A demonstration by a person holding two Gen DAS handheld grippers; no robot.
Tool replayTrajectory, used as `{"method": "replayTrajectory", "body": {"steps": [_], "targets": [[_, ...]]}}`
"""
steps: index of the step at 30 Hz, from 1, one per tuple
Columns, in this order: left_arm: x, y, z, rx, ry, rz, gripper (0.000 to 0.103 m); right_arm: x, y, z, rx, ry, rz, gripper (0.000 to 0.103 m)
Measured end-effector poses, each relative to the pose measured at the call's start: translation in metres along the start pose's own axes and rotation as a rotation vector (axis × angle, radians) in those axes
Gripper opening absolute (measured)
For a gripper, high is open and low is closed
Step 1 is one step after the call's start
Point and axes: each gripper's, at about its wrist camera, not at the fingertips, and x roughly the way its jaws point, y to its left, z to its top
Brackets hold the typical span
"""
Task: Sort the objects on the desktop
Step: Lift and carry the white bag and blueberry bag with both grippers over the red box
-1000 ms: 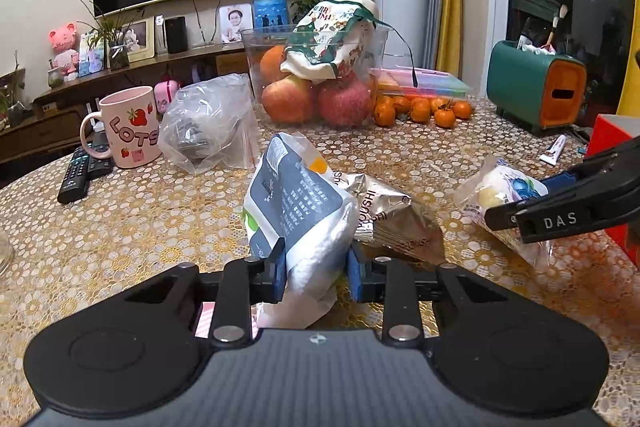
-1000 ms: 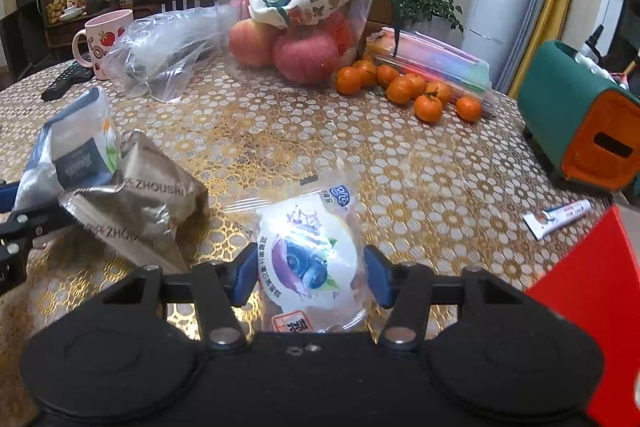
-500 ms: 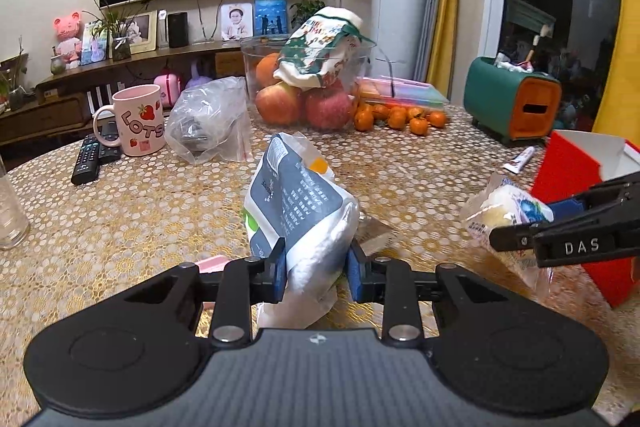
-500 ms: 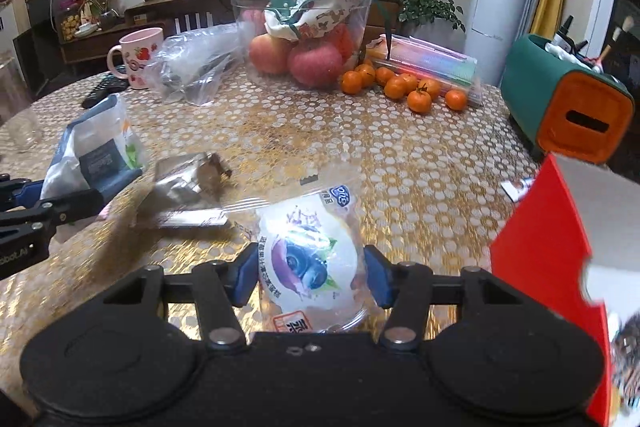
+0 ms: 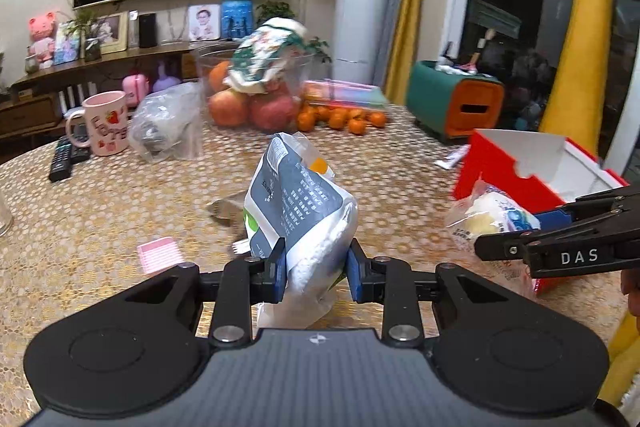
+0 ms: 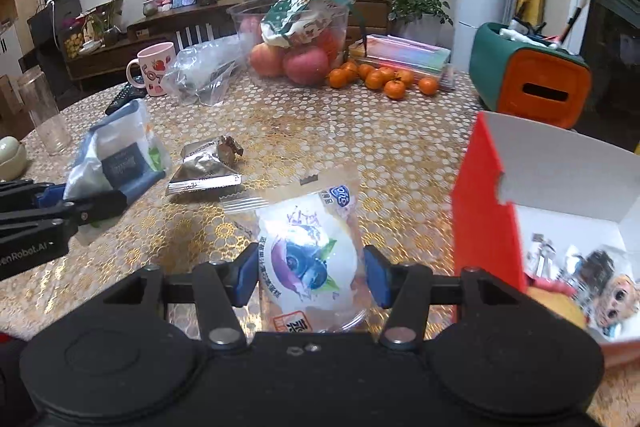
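1. Two packets are in our grip at once. Our left gripper [image 5: 316, 273] pinches a grey-and-white snack bag [image 5: 298, 211], its blue pads pressed into the bag's lower part, and the bag hangs clear of the desk [image 5: 100, 211].
2. Our right gripper [image 6: 312, 277] clamps a clear blueberry pastry packet [image 6: 310, 255] between its pads; the packet sits above the desk, just left of the red box [image 6: 484, 211].
3. We judge the step in hand to be the carry: both packets are lifted and are being brought toward the open red box, which already holds a few items, blurred in the right wrist view.
4. One silver wrapper [image 6: 206, 167] lies on the desk between the two grippers, not yet picked up. A small pink card [image 5: 158, 253] lies near it.
5. Next, the right gripper would need to clear the box's red wall and get over the opening before spreading its pads. The left bag would follow, and it is floppy, so it may catch on the rim.
6. Fruit, mug and remote at the far side look untouched.
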Motion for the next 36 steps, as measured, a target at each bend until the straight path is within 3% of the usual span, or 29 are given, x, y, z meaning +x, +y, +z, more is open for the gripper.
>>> {"method": "replayTrajectory", "body": {"steps": [21,36], "targets": [[-0.018,-0.120,0.015,0.170,0.000,-0.213,0.028,-0.082,-0.069,-0.027,0.092,-0.063,-0.076,0.054],[0.004,-0.207,0.040,0.336,-0.016,-0.335,0.028,-0.120,-0.154,-0.035,0.182,-0.116,-0.219,0.054]]}}
